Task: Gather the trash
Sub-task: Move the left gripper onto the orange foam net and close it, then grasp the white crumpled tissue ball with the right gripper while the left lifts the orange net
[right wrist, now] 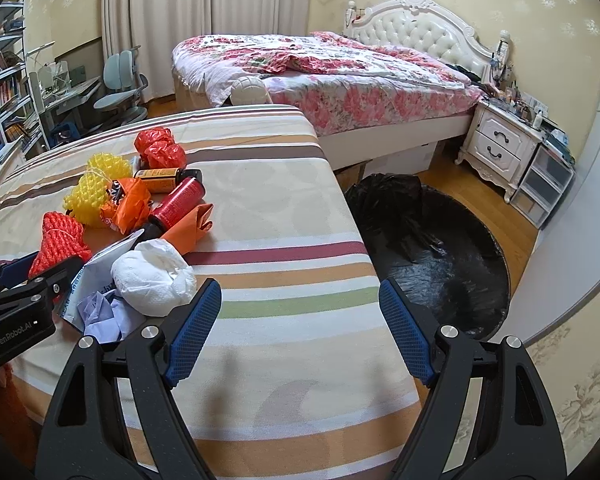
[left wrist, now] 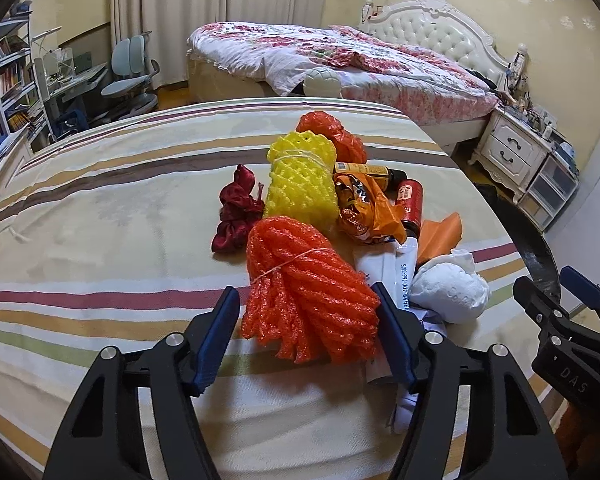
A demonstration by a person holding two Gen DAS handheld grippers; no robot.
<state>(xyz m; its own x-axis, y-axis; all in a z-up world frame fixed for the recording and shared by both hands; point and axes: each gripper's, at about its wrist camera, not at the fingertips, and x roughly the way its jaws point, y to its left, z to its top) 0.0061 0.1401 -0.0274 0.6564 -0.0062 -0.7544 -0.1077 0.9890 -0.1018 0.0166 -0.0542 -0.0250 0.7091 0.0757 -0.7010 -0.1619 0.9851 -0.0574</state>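
Beside the striped table's (right wrist: 300,280) right edge, the black-lined bin (right wrist: 452,264).

White packet (left wrist: 400,276) half buried under orange foam net (left wrist: 308,300), its print unreadable, bin bag (left wrist: 540,256) mostly hidden.

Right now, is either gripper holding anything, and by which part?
Nothing is held. The left gripper straddles the orange foam net with its pads off it; the right gripper is open and empty.

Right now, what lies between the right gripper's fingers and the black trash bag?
Only bare striped cloth and its edge separate the right gripper from the black trash bag, in the right wrist view.
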